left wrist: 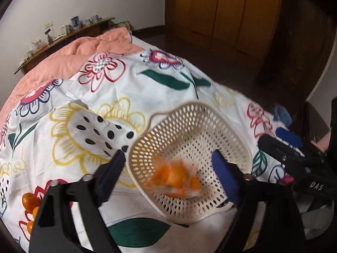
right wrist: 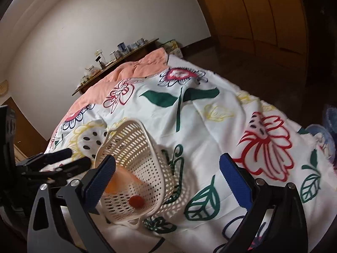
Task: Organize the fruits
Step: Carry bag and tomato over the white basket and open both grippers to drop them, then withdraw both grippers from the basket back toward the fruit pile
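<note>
I am working over the bed, its flowered sheet spread loose and soft under everything, so I am judging that nothing set on it will stand firmly. The white perforated basket is sitting on that sheet, and from my right-hand view it is looking tilted, its far rim raised. Inside it a blurred orange fruit is lying on the basket floor, and the right-hand view is also showing a small red fruit low in the same basket.

My left jaws are standing wide and released, one pad outside the basket's rim and one over its inside, pressing on nothing. My right jaws are likewise standing wide with nothing between the pads, just beside the basket.

A small cluster of oranges is waiting on the sheet at the left edge, well apart from the basket. To do this step well, I am thinking I should draw the left jaws clear without nudging the rim, and steady the basket with the right before reaching for that cluster, closing gently since the fruit looks soft.
</note>
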A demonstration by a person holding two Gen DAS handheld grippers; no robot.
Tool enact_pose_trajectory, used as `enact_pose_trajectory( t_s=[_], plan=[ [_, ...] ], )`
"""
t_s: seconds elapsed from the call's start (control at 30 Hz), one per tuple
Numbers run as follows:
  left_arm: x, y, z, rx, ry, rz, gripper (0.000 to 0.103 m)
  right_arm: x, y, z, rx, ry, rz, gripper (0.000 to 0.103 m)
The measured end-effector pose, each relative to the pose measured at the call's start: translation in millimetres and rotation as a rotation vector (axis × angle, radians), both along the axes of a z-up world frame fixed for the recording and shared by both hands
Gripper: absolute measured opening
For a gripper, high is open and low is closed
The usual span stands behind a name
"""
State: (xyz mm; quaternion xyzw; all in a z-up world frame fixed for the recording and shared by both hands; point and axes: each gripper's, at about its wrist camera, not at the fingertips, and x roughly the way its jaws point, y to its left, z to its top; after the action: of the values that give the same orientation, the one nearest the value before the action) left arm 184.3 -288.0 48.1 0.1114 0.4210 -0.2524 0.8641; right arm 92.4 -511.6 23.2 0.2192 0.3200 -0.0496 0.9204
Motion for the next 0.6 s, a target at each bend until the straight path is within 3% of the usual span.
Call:
enact_pose_trajectory(
  t_s=[0.3,0.4,0.5,0.57,0.6],
  plan=[
    [4.7,45.1,16.6,-0.023,-0.017,0.123,0.088,-10.6,11.4,21.9,-0.089,-0.051,-0.02,0.098],
    [0.0,59.1,23.6,-0.026,-0.038,0.148,0.088,-28.4,33.1,49.1,-0.277,-0.149,-0.081,0.098],
    [-5.8,72.8,32.7,-0.035,-0.06,0.177,0.09,-47.5,54.3,74.6,-0.403,-0.264,-0.13,0.098],
    [-10.8,81.8,39.2,-0.04,-0.075,0.195,0.092,-52.3,59.7,81.8,-0.407,-0.284,-0.153,0.098],
    [-13.3,86.1,42.1,-0.041,-0.084,0.203,0.092,-49.7,58.3,80.4,-0.359,-0.264,-0.134,0.098]
  ],
)
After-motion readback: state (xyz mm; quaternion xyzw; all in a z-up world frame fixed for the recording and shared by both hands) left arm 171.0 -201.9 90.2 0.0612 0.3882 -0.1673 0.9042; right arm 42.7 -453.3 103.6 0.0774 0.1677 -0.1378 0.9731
